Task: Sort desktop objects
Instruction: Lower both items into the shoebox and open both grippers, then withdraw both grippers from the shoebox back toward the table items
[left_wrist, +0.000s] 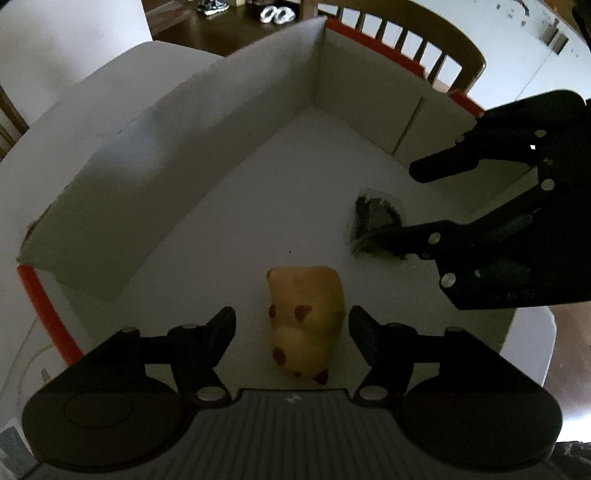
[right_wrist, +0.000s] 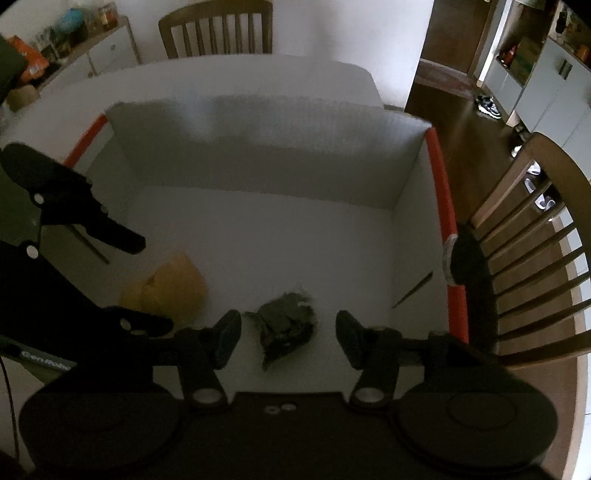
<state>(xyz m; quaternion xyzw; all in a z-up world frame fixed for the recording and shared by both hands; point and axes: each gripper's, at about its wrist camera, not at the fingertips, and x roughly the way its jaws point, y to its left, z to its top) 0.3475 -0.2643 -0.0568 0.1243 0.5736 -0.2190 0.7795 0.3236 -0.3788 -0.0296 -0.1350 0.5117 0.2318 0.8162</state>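
Approach step: yellow spotted plush toy (left_wrist: 304, 321) being straddled by wide left tongs (left_wrist: 291, 332); dark crumpled wrapper (right_wrist: 286, 326) being straddled by wide right tongs (right_wrist: 288, 338); closing judged next

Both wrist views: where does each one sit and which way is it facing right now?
Left wrist: on the left hand-held gripper, looking down into the white box at the yellow plush toy; its open fingers show.
Right wrist: on the right hand-held gripper, facing the box's far wall over the dark crumpled scrap; its open fingers show.
Shared: both objects, the box and the other gripper.
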